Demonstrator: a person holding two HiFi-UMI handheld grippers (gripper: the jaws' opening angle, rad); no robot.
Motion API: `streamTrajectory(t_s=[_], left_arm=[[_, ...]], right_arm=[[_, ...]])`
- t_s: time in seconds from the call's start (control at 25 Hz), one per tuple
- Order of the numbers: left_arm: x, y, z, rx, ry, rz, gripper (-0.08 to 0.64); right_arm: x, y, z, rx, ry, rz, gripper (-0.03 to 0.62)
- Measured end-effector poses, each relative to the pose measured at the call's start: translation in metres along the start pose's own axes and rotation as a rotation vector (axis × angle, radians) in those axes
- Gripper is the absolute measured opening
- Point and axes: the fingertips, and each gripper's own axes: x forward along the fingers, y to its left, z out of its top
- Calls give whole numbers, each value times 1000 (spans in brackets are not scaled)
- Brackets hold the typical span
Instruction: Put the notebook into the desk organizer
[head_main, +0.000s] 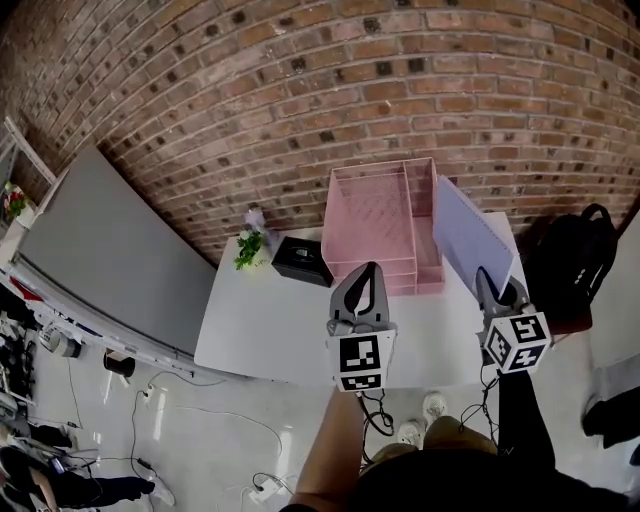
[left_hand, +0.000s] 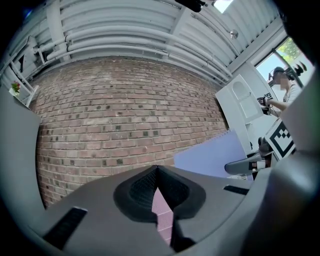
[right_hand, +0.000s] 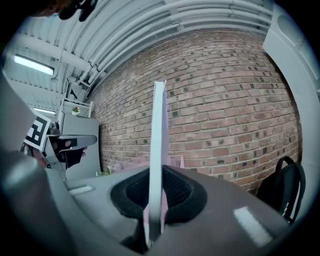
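Note:
A lavender spiral notebook (head_main: 468, 232) stands on edge above the table's right side, just right of the pink desk organizer (head_main: 380, 222). My right gripper (head_main: 492, 285) is shut on its lower near edge. In the right gripper view the notebook (right_hand: 159, 145) runs edge-on straight up between the jaws of the right gripper (right_hand: 158, 172). My left gripper (head_main: 366, 270) hovers in front of the organizer, shut and holding nothing. From the left gripper (left_hand: 157, 169) I see the notebook (left_hand: 212, 155) to the right and a strip of the organizer (left_hand: 162, 212) behind its jaws.
The white table (head_main: 270, 330) stands against a brick wall. A black box (head_main: 302, 260) and a small plant (head_main: 249, 247) sit left of the organizer. A black backpack (head_main: 572, 265) lies off the table's right end. A grey panel (head_main: 110, 250) leans at the left.

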Motion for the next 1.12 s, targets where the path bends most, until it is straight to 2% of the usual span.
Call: streamTrajectory(t_s=[0.52,1.12], left_arm=[[75,20,-26,3,55,50,9],[120,39,-46,11,93,96,9]], right_arm=[[102,-37,-43,42,153,37,29],[168,-47,-83,80,295,106,29]])
